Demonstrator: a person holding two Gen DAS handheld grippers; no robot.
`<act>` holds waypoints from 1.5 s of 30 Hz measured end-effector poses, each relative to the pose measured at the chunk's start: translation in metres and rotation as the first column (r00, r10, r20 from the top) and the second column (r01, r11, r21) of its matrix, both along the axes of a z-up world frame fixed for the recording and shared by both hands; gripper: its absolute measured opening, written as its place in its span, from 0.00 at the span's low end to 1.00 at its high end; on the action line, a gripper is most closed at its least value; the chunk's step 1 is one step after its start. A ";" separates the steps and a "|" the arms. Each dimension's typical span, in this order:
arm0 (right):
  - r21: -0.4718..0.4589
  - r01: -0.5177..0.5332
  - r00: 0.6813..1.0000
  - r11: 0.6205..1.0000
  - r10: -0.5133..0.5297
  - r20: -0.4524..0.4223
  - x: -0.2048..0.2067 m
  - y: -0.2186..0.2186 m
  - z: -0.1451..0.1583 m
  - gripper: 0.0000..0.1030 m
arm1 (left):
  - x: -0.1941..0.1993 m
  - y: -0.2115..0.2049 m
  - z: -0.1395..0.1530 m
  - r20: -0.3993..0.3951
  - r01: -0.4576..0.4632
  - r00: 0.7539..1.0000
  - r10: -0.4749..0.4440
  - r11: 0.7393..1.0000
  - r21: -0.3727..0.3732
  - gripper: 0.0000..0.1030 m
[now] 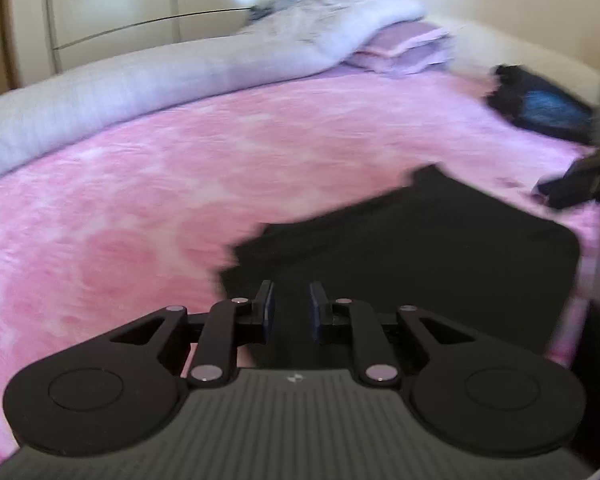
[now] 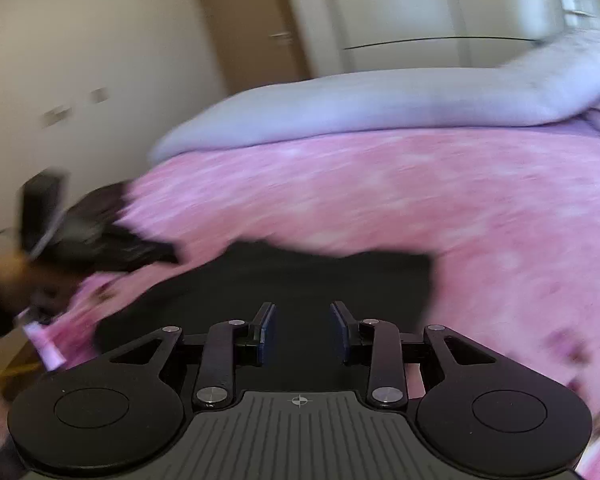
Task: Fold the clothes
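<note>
A black garment (image 1: pixel 440 240) lies folded flat on the pink bedspread (image 1: pixel 180 168); it also shows in the right wrist view (image 2: pixel 300 280). My left gripper (image 1: pixel 292 308) hovers over its near left edge with jaws a little apart and nothing between them. My right gripper (image 2: pixel 302 332) hovers over the garment's near edge, jaws open and empty. The right gripper shows at the right edge of the left wrist view (image 1: pixel 572 188); the left gripper shows blurred at the left of the right wrist view (image 2: pixel 100 240).
A rolled grey duvet (image 1: pixel 140 92) lies along the far side of the bed, with purple pillows (image 1: pixel 408 48) at its end. A dark garment pile with blue on it (image 1: pixel 540 104) sits far right. Wardrobe doors (image 2: pixel 420 16) stand behind the bed.
</note>
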State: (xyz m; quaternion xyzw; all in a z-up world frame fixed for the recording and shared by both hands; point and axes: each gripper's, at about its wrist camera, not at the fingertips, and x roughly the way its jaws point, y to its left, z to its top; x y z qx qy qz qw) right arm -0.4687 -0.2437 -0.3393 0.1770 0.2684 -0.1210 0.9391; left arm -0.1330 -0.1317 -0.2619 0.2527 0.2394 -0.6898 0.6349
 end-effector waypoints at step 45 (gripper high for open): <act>-0.422 -0.207 0.945 0.883 0.068 -0.320 -0.014 0.109 -0.045 0.58 | -0.062 0.106 -0.014 0.174 -0.002 0.985 0.000 1.000 0.015 0.33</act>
